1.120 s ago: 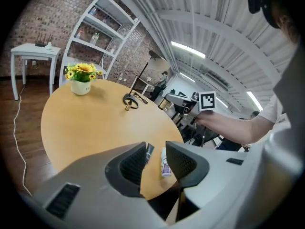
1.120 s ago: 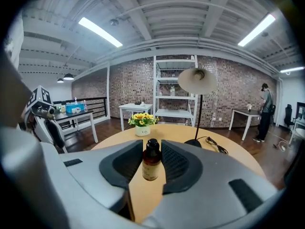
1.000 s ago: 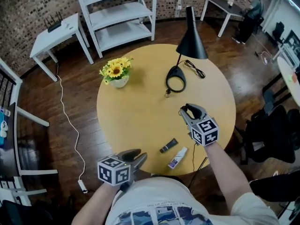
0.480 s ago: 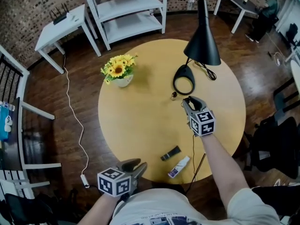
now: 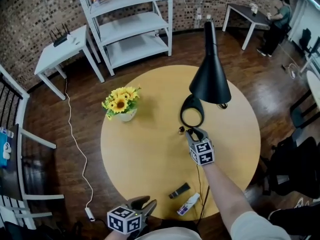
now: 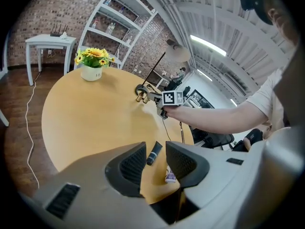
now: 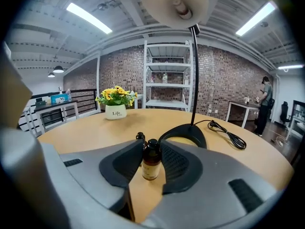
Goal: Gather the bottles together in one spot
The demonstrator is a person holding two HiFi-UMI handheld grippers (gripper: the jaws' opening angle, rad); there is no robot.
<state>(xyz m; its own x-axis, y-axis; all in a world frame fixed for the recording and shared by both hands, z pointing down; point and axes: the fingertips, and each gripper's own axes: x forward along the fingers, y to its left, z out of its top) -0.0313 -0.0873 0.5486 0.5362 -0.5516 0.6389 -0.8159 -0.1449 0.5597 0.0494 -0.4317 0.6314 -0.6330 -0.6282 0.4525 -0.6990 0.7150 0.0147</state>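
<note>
Right gripper (image 7: 151, 146) reaching across the round table (image 5: 145, 154) toward the desk lamp (image 5: 210, 79); its jaws standing narrow and pressing from both sides on a small amber bottle (image 7: 151, 166) with a dark cap; bottle standing upright on the tabletop, just in front of the lamp's ring-shaped base (image 7: 188, 132).

A second small dark-capped bottle (image 7: 139, 137) standing just behind and to the left of the gripped one, outside the jaws.

Left gripper (image 6: 155, 146) hanging low at the near table edge; jaws slightly apart and empty; through the gap only the tabletop showing, with a black tube (image 6: 154, 152) and a white bottle with a purple label (image 6: 170, 175) lying just beside each other.

Sunflower pot (image 5: 120, 104) sitting well apart from everything, not involved.

Step in hand, as judged: taking hold of the amber bottle by the lamp; lift not yet begun.

Next move likely calling for a straight lift clear of the neighbouring bottle and the lamp base, then a carry to the pair at the near edge; the bottle looking light and narrow, so possibly tipping if set down tilted.
</note>
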